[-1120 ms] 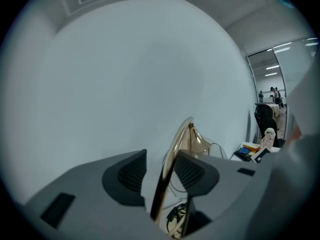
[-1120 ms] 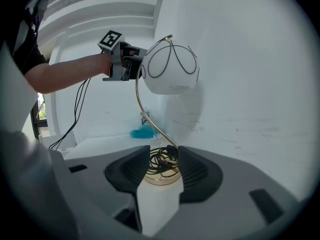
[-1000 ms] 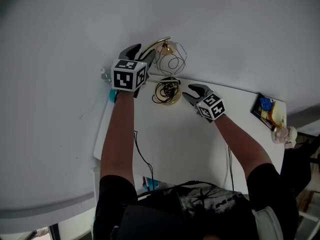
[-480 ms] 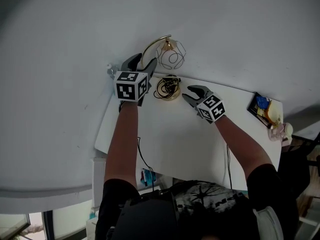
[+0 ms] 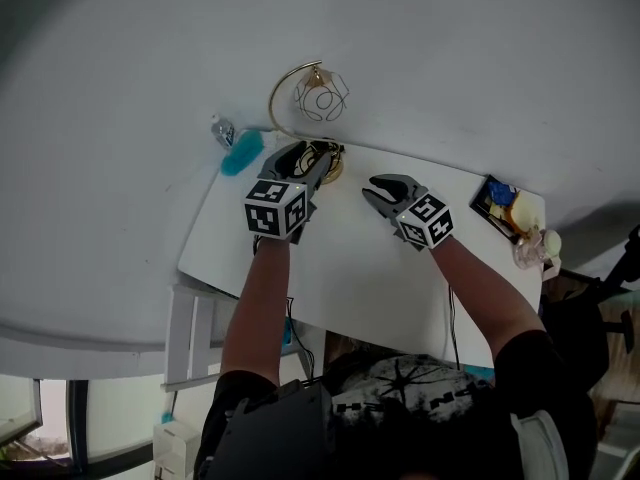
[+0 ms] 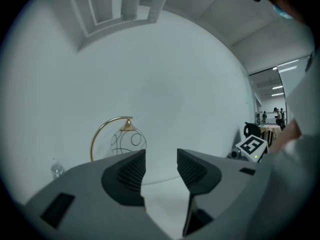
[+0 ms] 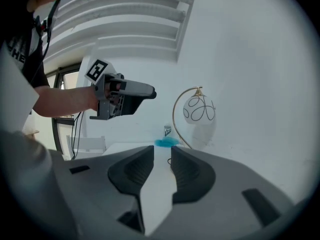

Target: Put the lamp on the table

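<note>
The lamp (image 5: 318,96), a gold arc with a wire globe, stands at the back edge of the white table (image 5: 340,278), its round base (image 5: 330,160) ringed by coiled black cord. My left gripper (image 5: 303,164) hovers just in front of the base; its jaws are closing with nothing between them. In the left gripper view the lamp (image 6: 123,139) rises behind that gripper (image 6: 161,168). My right gripper (image 5: 380,192) hangs over the table right of the base, jaws closing on nothing. The right gripper view shows the lamp (image 7: 198,109) beyond that gripper (image 7: 162,165).
A blue cloth-like thing (image 5: 240,154) and a small bottle (image 5: 222,130) lie at the table's back left corner. A dark tray (image 5: 503,206) with small items sits at the right end. The white wall rises right behind the lamp. Cables hang under the table's front edge.
My left gripper has come off the lamp's gold arc and drawn back and down to in front of the base. The right gripper has hardly moved. The head view has shifted.
</note>
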Motion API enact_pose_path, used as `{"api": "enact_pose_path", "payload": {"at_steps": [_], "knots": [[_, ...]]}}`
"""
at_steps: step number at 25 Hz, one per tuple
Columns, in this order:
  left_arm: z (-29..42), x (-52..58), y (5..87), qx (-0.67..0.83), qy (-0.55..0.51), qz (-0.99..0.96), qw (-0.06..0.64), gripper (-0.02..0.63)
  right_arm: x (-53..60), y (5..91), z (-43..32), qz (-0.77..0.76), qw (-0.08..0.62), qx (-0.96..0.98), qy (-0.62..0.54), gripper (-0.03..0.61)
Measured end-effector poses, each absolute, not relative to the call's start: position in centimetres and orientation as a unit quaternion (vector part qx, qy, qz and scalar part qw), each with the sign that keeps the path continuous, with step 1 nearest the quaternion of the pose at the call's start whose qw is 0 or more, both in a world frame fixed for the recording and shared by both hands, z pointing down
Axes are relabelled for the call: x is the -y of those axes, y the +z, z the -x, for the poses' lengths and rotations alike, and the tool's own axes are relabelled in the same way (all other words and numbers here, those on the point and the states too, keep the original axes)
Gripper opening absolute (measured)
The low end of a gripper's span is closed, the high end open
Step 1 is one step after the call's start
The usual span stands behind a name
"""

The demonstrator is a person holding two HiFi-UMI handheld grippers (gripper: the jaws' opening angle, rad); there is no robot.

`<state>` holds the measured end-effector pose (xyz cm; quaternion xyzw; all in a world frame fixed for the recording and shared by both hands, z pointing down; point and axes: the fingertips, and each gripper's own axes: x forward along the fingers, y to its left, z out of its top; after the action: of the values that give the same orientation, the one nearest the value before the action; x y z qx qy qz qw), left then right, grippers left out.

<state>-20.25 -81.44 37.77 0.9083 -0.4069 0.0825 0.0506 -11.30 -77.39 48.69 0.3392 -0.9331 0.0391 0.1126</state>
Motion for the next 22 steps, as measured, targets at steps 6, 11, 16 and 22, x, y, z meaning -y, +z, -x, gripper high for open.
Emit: {"api": "enact_pose_path", "payload": {"at_steps": [6, 11, 16, 22], "knots": [[16.5, 73.8, 39.4, 0.388, 0.066, -0.918, 0.050, 0.044, 71.1, 47.0, 8.1, -0.329, 0.095, 0.938, 0.054, 0.038], [12.9, 67.3, 41.7, 0.358, 0.056, -0.929, 0.080, 0.018, 65.9, 45.5, 5.4, -0.332, 0.075, 0.940, 0.038, 0.021], [9.7, 62.0, 44.9, 0.342, 0.060, -0.931, 0.111, 0.015, 60.9, 45.0, 3.7, -0.326, 0.072, 0.943, 0.016, 0.019], [7.6, 57.3, 48.0, 0.336, 0.075, -0.930, 0.127, 0.015, 55.9, 46.0, 1.5, -0.339, 0.070, 0.938, 0.024, 0.020]]}}
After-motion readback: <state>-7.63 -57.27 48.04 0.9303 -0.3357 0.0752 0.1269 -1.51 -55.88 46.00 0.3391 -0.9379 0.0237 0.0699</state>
